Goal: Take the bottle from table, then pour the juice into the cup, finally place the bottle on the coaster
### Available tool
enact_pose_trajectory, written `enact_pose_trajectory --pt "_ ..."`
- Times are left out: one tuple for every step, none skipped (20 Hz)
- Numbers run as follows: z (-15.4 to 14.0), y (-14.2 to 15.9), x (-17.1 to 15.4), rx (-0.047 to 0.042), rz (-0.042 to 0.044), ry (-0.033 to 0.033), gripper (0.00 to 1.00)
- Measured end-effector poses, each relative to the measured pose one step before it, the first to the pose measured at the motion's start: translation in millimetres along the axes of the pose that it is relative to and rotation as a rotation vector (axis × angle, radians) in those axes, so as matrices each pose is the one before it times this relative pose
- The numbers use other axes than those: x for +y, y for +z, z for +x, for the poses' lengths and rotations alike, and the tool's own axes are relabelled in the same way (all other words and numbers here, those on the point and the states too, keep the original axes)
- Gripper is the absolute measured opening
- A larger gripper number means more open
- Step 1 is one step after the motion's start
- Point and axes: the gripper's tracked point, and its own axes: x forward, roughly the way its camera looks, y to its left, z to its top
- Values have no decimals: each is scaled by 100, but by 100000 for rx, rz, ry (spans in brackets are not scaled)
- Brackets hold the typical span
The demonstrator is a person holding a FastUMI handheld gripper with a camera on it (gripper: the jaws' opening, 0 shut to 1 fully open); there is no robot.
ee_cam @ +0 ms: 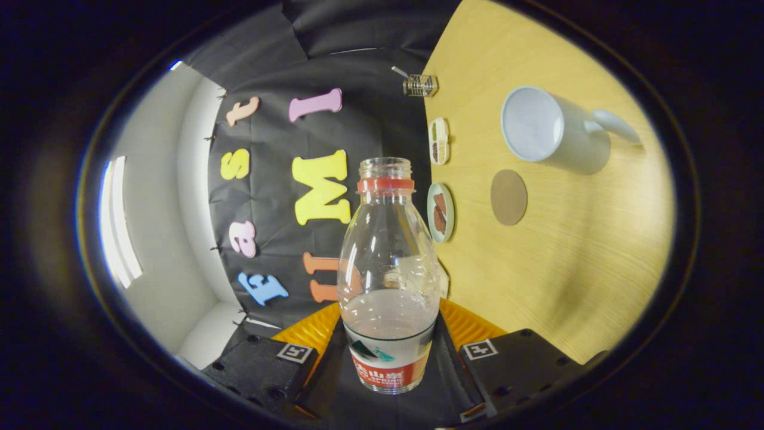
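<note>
The gripper is clamped on the lower body of the clear plastic bottle, one finger pressing each side near the label. The bottle sits between the fingers, lifted off the wooden table, whose surface appears rolled steeply to one side in this view. Its long axis runs straight ahead along the fingers, the uncapped mouth pointing away from the gripper toward the booth wall.

The white mug stands beyond the fingers to the right, with the round brown coaster nearer than it. Since the mouth is open and liquid sits low inside, a hasty tilt could likely spill juice short of the mug. The smooth, thin wall might also slip or buckle under the grip.
</note>
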Motion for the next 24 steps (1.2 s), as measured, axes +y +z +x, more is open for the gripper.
enact_pose_trajectory --pt "77 113 -76 -156 1885 82 76" --pt "100 184 86 -362 2330 435 76" --pt "264 -14 43 517 1664 329 77" --pt "-18 -217 -9 297 1243 342 77" --pt "-8 45 -54 -69 726 -48 76" --pt "-95 159 87 -72 708 -54 76" --pt "15 93 64 -98 640 143 76" --pt "28 157 34 -217 769 259 76" --pt "-8 360 -48 -572 749 415 76" --pt "-151 451 -9 -458 525 408 76" --pt "-137 209 -113 -145 424 -78 76" --pt "-39 -14 220 -211 361 290 76" --pt "76 -22 25 145 480 14 76" --pt "3 -34 -98 279 226 -98 76" --pt "93 -87 53 -25 151 29 76" --pt "95 -128 151 171 445 657 76" --pt "45 1 52 116 350 351 77" --pt "51 9 48 -204 321 80 76" --pt "59 78 94 -271 491 130 76" --pt "156 -87 92 -11 253 280 76" --pt "109 -74 -27 -96 474 396 76" --pt "29 74 -29 191 404 330 76" --pt "-6 -85 -16 274 312 110 76" --pt "95 -81 98 77 159 86 76"
